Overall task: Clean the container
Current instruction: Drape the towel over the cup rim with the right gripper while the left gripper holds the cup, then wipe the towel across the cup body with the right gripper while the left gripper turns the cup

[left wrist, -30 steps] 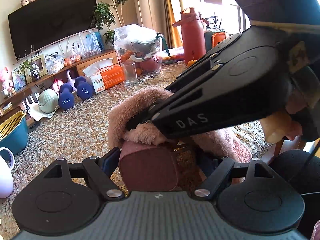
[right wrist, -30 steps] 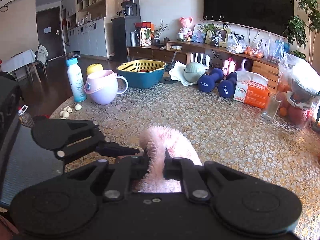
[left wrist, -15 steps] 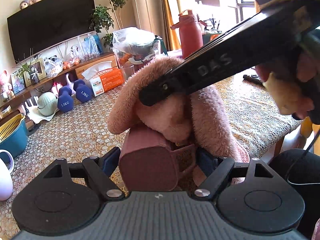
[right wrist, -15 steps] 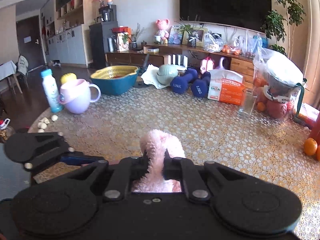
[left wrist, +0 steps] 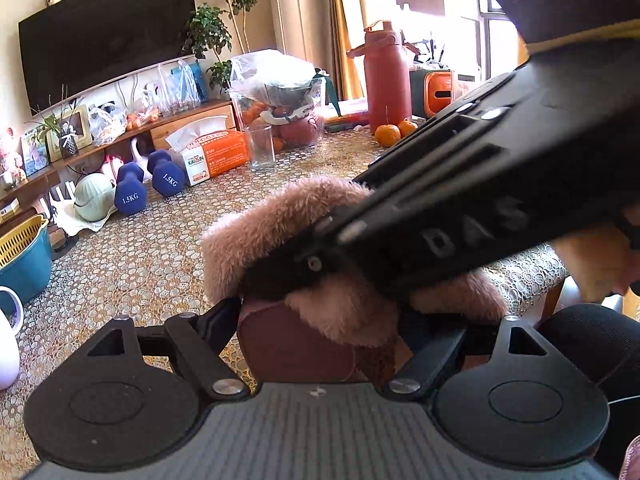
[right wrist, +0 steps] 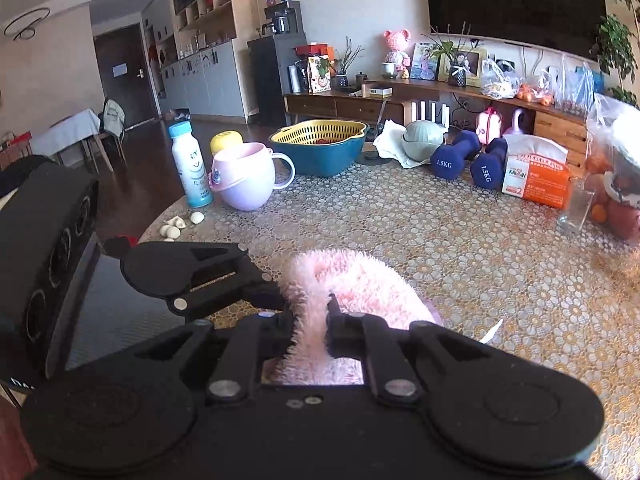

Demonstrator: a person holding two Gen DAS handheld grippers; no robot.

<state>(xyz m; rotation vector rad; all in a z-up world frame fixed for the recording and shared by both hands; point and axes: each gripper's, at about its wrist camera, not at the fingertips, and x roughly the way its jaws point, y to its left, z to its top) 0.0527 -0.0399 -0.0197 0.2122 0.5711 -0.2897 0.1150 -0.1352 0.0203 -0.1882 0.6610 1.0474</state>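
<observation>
Plush on the fluffy pink cleaning cloth [right wrist: 352,280] looks soft; right hand-held gripper [right wrist: 310,316] pinches it above the stiff maroon plastic container [left wrist: 296,344], gripped by the left hand-held gripper [left wrist: 320,332].

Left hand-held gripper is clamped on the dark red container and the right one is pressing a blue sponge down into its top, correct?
Not quite. The right hand-held gripper pinches a fluffy pink cloth, not a blue sponge, as the right wrist view shows. The rest stands: in the left wrist view the left hand-held gripper is shut on the dark red container, with the cloth pressed onto its top.
</observation>
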